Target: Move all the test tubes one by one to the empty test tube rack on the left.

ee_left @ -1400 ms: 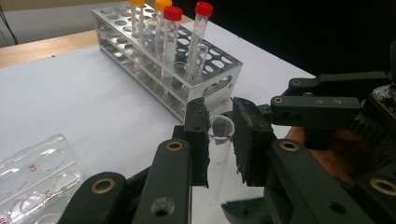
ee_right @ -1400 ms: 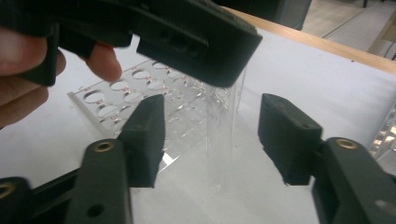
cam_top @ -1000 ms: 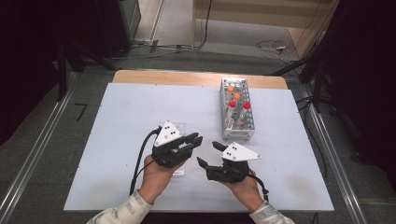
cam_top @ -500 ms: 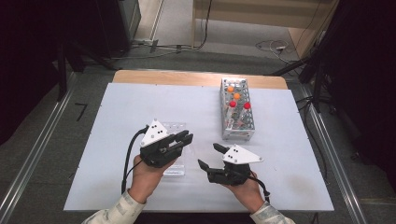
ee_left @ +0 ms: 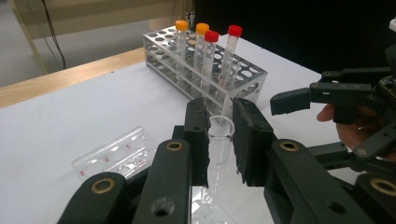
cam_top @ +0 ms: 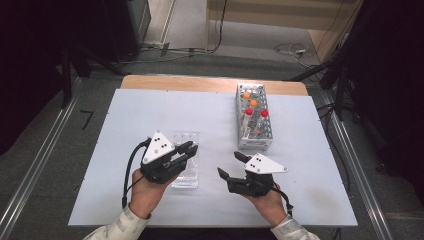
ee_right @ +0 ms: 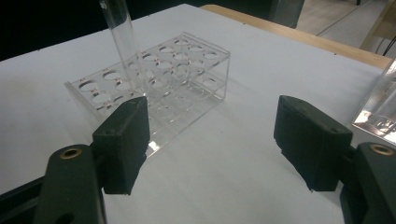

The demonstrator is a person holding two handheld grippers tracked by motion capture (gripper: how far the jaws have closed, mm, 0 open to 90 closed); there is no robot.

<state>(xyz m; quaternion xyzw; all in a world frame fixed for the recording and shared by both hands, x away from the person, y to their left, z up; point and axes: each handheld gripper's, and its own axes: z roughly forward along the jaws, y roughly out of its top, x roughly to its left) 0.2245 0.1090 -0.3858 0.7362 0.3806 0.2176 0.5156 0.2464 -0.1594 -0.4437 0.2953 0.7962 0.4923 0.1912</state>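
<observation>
Left gripper view, left tongs [ee_left: 219,140] clamped on a clear uncapped glass test tube [ee_left: 217,154] above a clear plastic rack [cam_top: 186,161], right tongs [cam_top: 229,165] wide open and empty, on white bench [cam_top: 150,110].

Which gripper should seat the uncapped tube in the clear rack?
Left. The left gripper is shut on the uncapped tube, over the clear rack. The right gripper is open, holds nothing and sits beside that rack.

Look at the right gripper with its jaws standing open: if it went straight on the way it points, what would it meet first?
Probably the clear plastic rack. The right gripper points along the white table toward it, with bare tabletop between. Its line may pass just beside the rack's corner; depth is unclear.
</observation>
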